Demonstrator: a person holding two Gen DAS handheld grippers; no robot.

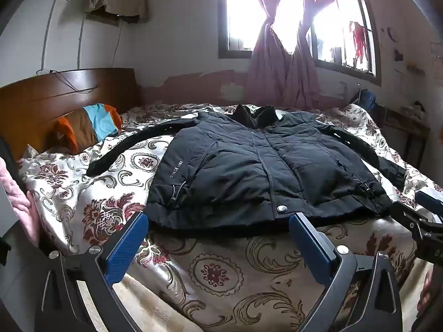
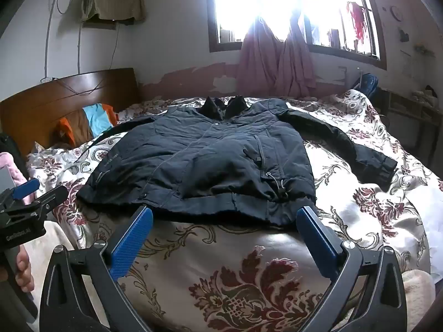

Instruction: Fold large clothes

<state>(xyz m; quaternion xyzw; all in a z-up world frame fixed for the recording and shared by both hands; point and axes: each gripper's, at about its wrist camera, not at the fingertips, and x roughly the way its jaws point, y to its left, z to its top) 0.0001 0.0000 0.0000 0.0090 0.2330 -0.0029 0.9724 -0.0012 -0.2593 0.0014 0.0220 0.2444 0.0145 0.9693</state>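
Padded jacket (image 1: 249, 166): black to very dark navy throughout, pale lettering down one front panel, a silver snap at the hem. Bedspread (image 1: 221, 271): cream satin ground, gold-tan scrollwork, maroon floral medallions (the sheen washes nearly white in the right wrist view). Headboard (image 1: 55, 96): reddish-brown wood. Pillow (image 1: 94, 124): blocks of orange, brown and sky blue. Curtains (image 1: 277, 63): dusty mauve-pink, redder at the top. Wall (image 1: 180, 41): off-white, with a peeling pink-brown band low down. Left gripper (image 1: 218, 227) and right gripper (image 2: 225, 221): blue textured pads on black frames.
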